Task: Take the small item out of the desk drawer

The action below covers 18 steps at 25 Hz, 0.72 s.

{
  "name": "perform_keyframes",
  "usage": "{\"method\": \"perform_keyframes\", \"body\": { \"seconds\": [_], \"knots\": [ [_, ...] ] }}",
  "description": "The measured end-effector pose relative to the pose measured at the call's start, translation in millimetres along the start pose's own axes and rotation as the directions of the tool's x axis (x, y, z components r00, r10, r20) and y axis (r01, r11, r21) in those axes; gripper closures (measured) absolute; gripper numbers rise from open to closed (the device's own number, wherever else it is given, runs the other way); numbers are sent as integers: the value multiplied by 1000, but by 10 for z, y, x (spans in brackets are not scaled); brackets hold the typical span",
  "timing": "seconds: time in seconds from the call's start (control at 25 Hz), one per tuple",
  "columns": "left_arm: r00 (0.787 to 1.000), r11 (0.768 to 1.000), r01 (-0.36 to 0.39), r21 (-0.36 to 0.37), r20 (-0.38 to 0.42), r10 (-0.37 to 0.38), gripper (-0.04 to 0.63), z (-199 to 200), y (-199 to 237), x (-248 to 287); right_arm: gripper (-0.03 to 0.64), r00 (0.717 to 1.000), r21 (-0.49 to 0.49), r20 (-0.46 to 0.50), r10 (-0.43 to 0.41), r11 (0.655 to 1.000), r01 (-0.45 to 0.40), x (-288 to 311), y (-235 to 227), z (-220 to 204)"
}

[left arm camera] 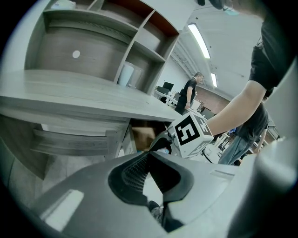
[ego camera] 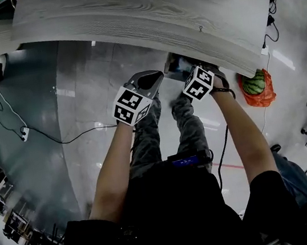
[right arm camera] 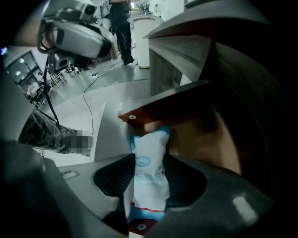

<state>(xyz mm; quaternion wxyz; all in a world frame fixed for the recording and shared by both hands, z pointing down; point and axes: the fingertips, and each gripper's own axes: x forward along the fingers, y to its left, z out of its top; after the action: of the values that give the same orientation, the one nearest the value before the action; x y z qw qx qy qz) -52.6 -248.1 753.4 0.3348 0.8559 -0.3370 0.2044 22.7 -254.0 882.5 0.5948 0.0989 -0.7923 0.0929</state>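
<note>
Drawer: the drawer [right arm camera: 153, 111] stands pulled out under the edge of the desk [ego camera: 142, 17], which leaves room to reach in from above.
Small item: a white packet [right arm camera: 149, 179] with blue print, inside the drawer close against its brown wall, not yet lifted out.
Right gripper: the right gripper [right arm camera: 150, 160] points steeply down into the drawer, jaws spread wide either side of the packet. The pads don't seem to be squeezing it, though the gap looks slim.
Left gripper: the left gripper [left arm camera: 149, 153] is held off beside the drawer, probably to keep clear, jaws together on nothing.

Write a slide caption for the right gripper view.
Right gripper, fingers apart around a white packet in the open drawer.
</note>
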Motion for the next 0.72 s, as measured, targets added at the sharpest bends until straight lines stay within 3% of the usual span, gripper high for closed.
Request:
{"method": "perform_keyframes", "body": {
  "seconds": [0.28,0.72],
  "knots": [
    [1000,1000,-7,-5,11,7,594,15,54,-95,417,1000,-3,-29,2,1000,-3,75,-20,33],
    [1000,1000,9,-1,13,-9,594,54,-86,-154,442,1000,16,6,22,1000,-22,-112,23,49]
  ]
}}
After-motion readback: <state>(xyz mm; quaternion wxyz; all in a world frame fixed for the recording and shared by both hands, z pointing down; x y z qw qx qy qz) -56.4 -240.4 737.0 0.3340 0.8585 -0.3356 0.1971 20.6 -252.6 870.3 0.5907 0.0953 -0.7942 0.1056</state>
